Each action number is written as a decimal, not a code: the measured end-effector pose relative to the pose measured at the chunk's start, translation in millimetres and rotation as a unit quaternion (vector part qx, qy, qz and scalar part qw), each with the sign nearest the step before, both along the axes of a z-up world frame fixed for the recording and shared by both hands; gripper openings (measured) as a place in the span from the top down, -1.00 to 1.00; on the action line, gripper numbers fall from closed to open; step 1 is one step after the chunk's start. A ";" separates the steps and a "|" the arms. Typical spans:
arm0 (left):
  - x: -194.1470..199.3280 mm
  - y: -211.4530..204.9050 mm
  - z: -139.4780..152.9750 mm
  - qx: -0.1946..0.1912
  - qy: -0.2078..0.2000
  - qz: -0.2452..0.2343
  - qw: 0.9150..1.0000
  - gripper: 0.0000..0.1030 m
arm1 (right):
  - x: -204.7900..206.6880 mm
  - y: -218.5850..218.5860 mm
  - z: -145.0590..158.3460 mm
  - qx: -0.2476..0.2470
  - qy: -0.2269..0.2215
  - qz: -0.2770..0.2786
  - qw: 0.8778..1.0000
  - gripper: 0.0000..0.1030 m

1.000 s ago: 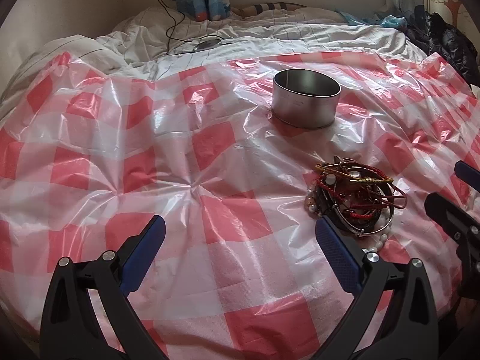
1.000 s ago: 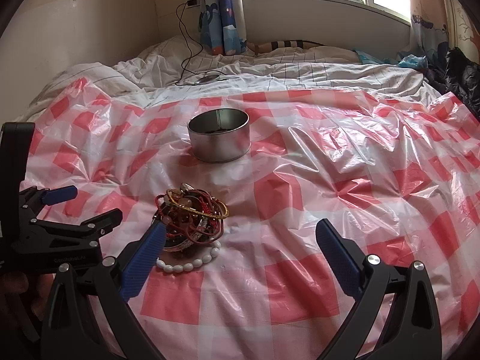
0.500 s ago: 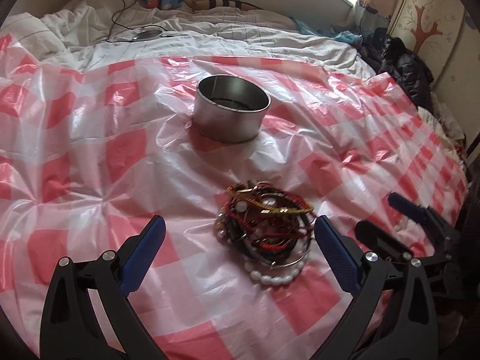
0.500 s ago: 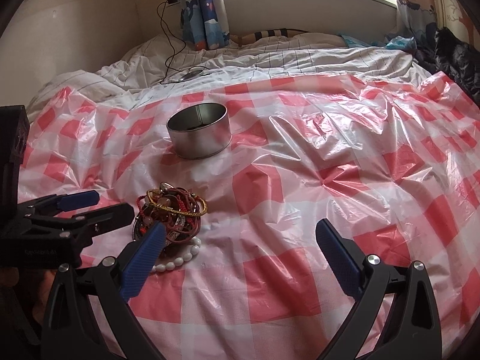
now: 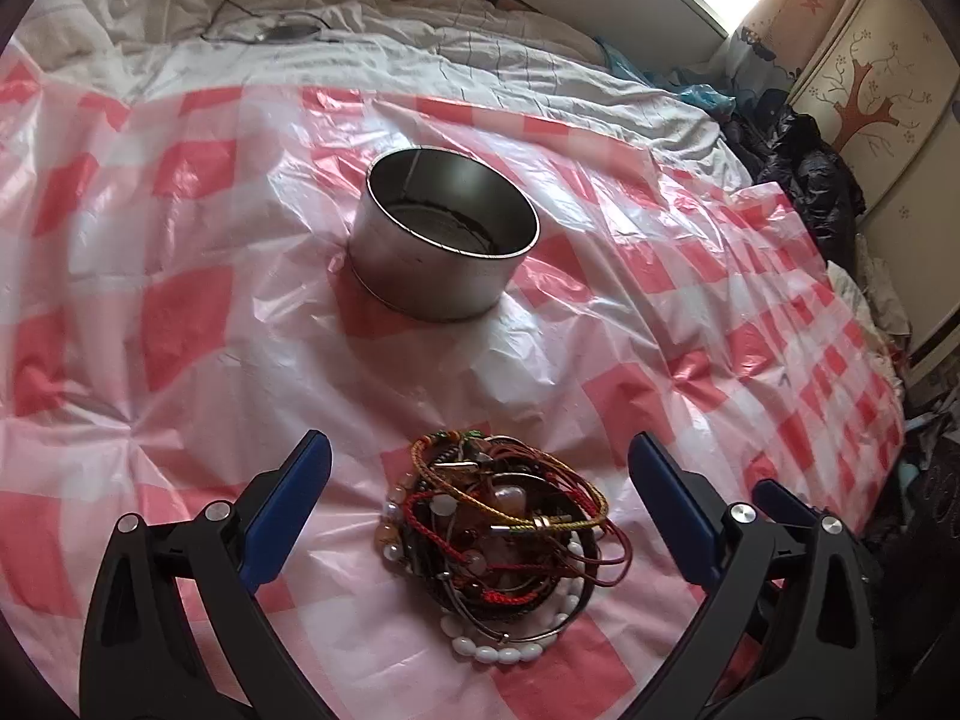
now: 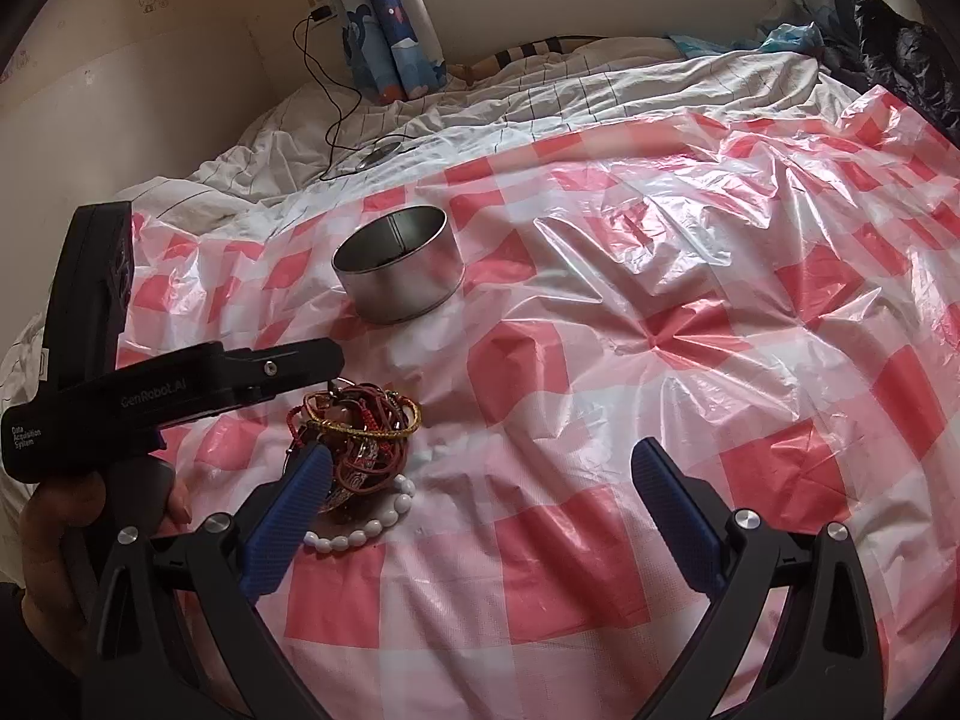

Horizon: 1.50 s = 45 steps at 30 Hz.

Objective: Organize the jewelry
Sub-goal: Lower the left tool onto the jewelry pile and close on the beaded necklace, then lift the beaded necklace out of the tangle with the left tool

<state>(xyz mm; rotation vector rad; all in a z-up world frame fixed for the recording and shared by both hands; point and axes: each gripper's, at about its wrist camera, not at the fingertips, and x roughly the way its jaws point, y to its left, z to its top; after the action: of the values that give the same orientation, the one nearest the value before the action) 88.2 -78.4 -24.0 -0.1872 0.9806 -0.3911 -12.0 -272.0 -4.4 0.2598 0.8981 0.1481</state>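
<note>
A tangled pile of jewelry (image 5: pixel 504 534), red cords, gold chain, beads and a white bead bracelet, lies on the red-and-white checked plastic sheet (image 5: pixel 180 312). My left gripper (image 5: pixel 480 498) is open, with the pile between its blue pads. A round metal tin (image 5: pixel 444 240), open on top, stands beyond the pile. In the right wrist view my right gripper (image 6: pixel 480 498) is open and empty. The pile (image 6: pixel 360 438) sits by its left pad, the left gripper's body (image 6: pixel 180 396) is over the pile, and the tin (image 6: pixel 399 264) stands behind.
The sheet covers a bed with rumpled white bedding (image 6: pixel 540 102) behind. A charger cable (image 6: pixel 336 120) lies on the bedding. Dark clothes (image 5: pixel 804 180) are heaped at the bed's right edge, near a cabinet (image 5: pixel 888 96). A curtain (image 6: pixel 390 18) hangs at the wall.
My left gripper has swung right and closed in until the jewelry pile sits between its open fingers. The right gripper has drifted a little; the pile and tin have stayed put.
</note>
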 end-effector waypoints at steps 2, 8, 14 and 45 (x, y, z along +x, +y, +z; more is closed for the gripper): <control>-3.4 -1.0 5.8 0.031 -0.022 0.008 0.999 -0.85 | 0.0 0.5 -0.4 -0.001 0.001 0.001 1.000 -0.86; -3.9 -3.6 7.3 0.056 -0.029 0.004 0.998 -0.85 | -0.3 1.6 -2.7 -0.002 0.004 0.002 1.000 -0.86; -6.7 -4.8 3.1 0.057 -0.027 -0.001 0.998 -0.85 | 0.0 2.6 -4.0 -0.002 0.006 0.003 1.000 -0.86; 16.4 25.7 -15.2 -0.096 0.064 0.001 0.993 0.94 | 0.4 4.1 -7.2 0.005 0.011 0.006 1.000 -0.86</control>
<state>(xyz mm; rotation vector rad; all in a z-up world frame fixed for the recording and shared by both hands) 104.6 -52.7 -39.3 -0.3913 1.0684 -0.4765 -11.7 -267.9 -11.6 0.2666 0.9205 0.1611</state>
